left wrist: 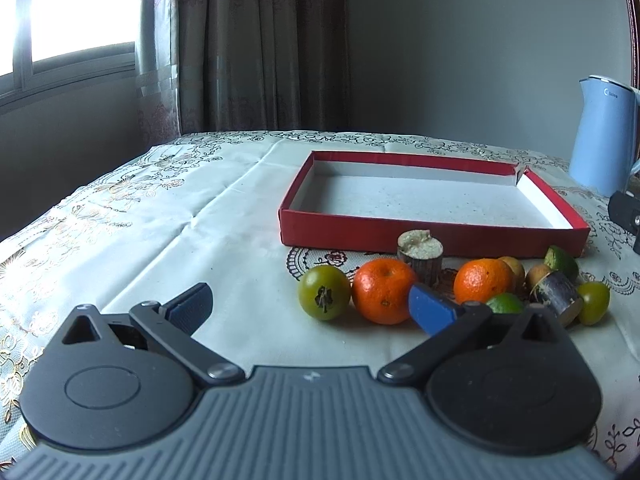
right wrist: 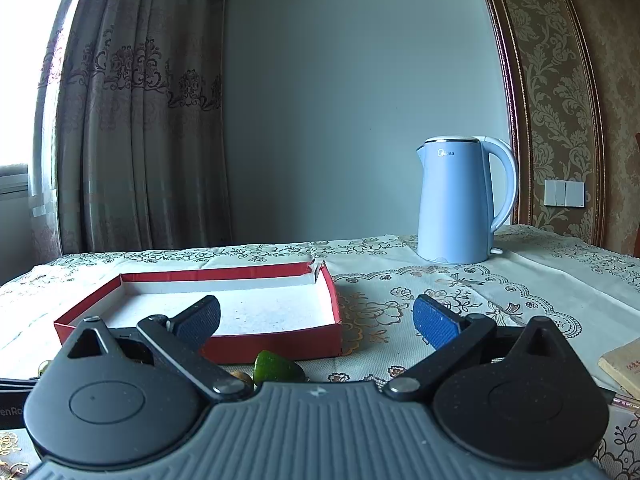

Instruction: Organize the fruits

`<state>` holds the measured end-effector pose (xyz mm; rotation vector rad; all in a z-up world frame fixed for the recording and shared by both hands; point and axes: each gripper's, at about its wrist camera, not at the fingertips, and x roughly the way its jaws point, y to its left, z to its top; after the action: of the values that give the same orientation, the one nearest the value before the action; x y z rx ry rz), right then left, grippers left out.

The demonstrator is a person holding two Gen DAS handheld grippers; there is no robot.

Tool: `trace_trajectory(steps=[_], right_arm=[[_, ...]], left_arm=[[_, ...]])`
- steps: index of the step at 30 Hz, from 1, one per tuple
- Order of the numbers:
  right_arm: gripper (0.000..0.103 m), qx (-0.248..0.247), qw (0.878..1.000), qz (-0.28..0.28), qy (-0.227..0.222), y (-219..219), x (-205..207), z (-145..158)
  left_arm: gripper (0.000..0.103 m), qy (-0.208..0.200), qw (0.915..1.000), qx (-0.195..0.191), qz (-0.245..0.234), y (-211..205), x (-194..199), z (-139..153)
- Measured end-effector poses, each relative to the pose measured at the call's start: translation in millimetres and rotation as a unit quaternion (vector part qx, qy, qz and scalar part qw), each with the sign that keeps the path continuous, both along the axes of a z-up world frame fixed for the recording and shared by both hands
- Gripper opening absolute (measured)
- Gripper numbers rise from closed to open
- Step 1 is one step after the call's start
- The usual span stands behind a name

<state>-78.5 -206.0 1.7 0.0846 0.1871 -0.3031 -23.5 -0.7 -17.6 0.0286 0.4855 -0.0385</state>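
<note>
On the surface (left wrist: 240, 208), covered with an embroidered cloth, the left gripper (left wrist: 310, 304) hovers low with its fingers (left wrist: 192, 306) spread wide and holding nothing. Going from left to right in the left wrist view, the fruits lie in a tight group just in front of the red box (left wrist: 432, 236), which has no fruit inside. First comes a green persimmon (left wrist: 324, 297), touching an orange mandarin (left wrist: 384, 290). Behind them stands a cut cane piece (left wrist: 420, 254), then a second mandarin (left wrist: 482, 280), a lime (left wrist: 505, 303), a dark cane piece (left wrist: 558, 296), and a small green fruit (left wrist: 594, 302) at the far end.

The right gripper (right wrist: 316, 316) is also wide and empty, above a green wedge (right wrist: 278, 366), with the blue kettle (right wrist: 456, 200) well behind.

I judge that nothing is sorted yet. The danger is the crowding: wide fingers coming down on one round fruit could push its neighbour, and it may roll toward the edge. The low wall of the box can also catch a fruit carried too low.
</note>
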Motion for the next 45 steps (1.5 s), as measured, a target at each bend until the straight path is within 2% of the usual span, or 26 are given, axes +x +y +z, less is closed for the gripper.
trace_trajectory(steps=[4,8,16,20,26,36,45], right_arm=[[0.103,0.002,1.000,0.001,-0.001,0,0,-1],[0.103,0.004,1.000,0.001,0.018,-3,-1,-1],[0.103,0.012,0.990,0.019,0.136,-8,0,-13],[0.103,0.004,0.980,0.042,0.194,-2,9,-21],[0.103,0.006,0.968,0.056,0.246,1,23,-30],[0.103,0.040,0.964,0.064,0.256,-7,27,-32],[0.103,0.041,0.964,0.064,0.254,-7,27,-33]], left_arm=[[0.103,0.009,1.0000,-0.004,-0.001,1,2,-2],[0.103,0.029,0.9995,-0.007,0.006,3,8,-5],[0.103,0.038,0.9992,-0.011,0.007,4,12,-7],[0.103,0.041,0.9990,-0.015,0.008,5,13,-7],[0.103,0.047,0.9988,-0.012,0.008,4,14,-8],[0.103,0.047,0.9988,-0.011,0.008,3,14,-9],[0.103,0.047,0.9988,-0.011,0.008,3,15,-9]])
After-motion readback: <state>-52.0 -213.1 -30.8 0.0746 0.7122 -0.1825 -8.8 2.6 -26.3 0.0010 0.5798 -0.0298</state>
